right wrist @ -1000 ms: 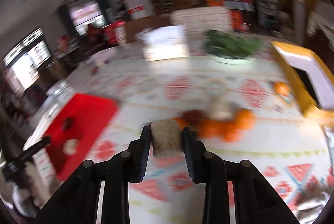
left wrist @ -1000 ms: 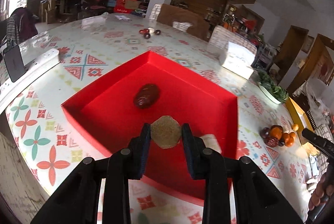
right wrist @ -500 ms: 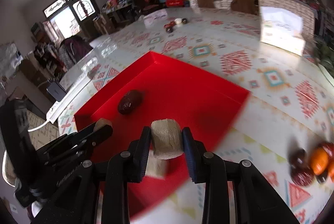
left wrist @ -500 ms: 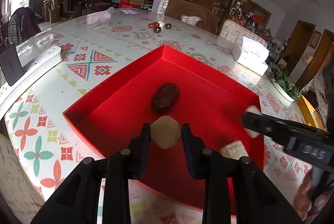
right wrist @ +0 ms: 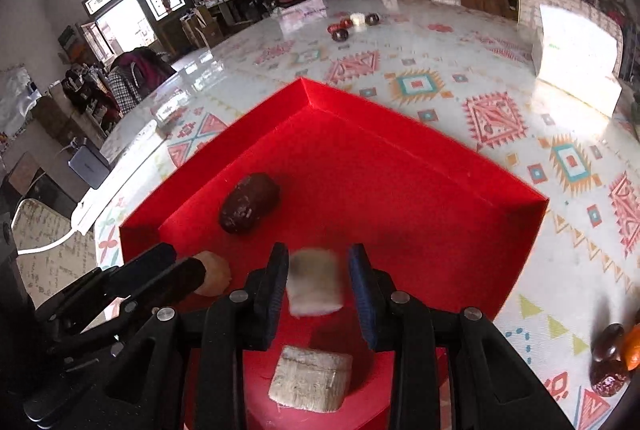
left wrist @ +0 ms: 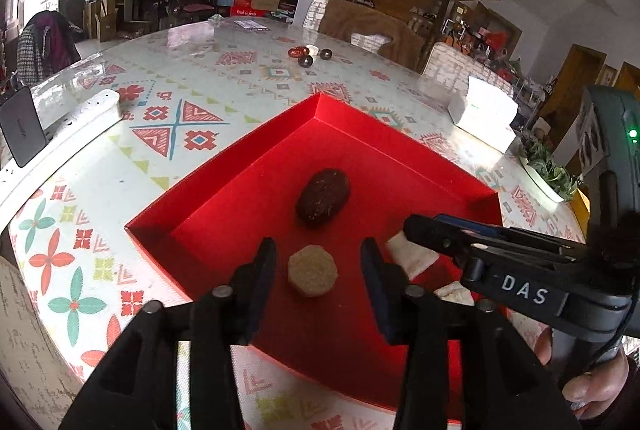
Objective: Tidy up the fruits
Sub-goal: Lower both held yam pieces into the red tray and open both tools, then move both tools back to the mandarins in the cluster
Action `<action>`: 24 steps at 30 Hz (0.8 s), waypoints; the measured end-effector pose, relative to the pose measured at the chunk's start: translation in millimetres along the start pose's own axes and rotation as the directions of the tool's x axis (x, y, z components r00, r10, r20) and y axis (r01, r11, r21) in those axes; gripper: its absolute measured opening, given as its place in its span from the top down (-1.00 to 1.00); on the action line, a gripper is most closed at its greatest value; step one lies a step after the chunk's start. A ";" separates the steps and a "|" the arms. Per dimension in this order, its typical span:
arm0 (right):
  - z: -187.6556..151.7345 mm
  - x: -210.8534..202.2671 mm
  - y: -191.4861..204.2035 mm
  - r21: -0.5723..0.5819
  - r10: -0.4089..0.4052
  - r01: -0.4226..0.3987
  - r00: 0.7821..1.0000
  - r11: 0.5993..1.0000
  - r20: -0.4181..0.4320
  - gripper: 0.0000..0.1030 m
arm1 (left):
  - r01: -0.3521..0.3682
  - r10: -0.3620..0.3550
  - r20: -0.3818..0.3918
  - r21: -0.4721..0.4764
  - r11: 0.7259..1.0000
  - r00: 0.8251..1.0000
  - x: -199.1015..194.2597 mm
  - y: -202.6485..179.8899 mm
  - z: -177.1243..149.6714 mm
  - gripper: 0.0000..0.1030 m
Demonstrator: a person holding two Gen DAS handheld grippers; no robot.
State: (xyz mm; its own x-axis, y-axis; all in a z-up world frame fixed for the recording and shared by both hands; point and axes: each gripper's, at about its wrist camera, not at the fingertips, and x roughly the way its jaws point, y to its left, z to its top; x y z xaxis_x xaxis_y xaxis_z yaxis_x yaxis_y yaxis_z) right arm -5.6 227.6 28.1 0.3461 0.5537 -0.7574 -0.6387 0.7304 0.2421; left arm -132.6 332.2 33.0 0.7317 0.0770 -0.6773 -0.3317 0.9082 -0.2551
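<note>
A red tray [left wrist: 400, 153] [right wrist: 440, 157] lies on the patterned table. A dark red date [left wrist: 323, 197] [right wrist: 249, 202] rests inside. My left gripper [left wrist: 318, 266] is open; a round tan piece [left wrist: 312, 276] [right wrist: 214, 273] lies on the tray floor between its fingers. My right gripper [right wrist: 318, 280] is open over the tray; a pale blurred chunk [right wrist: 315, 281] sits loose between its fingers, apart from both pads. Another pale chunk [right wrist: 310, 378] lies on the tray below it. The right gripper crosses the left wrist view [left wrist: 424, 230] at the right.
Dates and an orange fruit [right wrist: 612, 354] lie on the table at the right. More small fruits [left wrist: 308, 54] [right wrist: 352, 23] sit at the far side. A white tissue box [left wrist: 484, 113] [right wrist: 576, 69], a white power strip [left wrist: 60, 133] and a plate of greens [left wrist: 548, 173] stand around the tray.
Both grippers opened. The tan piece dropped from the left gripper onto the tray floor. The pale chunk is free in the right gripper, blurred. The right gripper moved further over the tray.
</note>
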 end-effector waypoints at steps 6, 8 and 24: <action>0.6 -24.6 0.0 0.014 0.003 -0.004 0.999 1.000 0.054 0.21 | -0.005 0.005 0.008 -0.007 1.000 1.000 -13.4 -2.4 0.6 0.01; -2.1 -37.2 -3.8 0.028 0.003 -0.005 0.997 1.000 0.073 0.19 | -0.006 0.006 0.019 -0.001 1.000 1.000 -20.6 -5.7 -0.1 -0.06; -75.5 -139.5 -81.1 0.210 -0.115 0.075 0.976 0.975 0.185 -0.29 | 0.070 -0.085 0.096 0.149 0.986 0.992 -82.1 -81.0 -18.7 -0.40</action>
State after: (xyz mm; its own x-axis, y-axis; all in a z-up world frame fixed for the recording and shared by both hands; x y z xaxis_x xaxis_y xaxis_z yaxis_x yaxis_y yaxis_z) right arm -54.0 61.0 68.3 0.5387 0.5304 -0.6546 -0.4527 0.8375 0.3061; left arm -176.9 244.7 96.3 0.8110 0.0391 -0.5838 -0.1875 0.9625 -0.1961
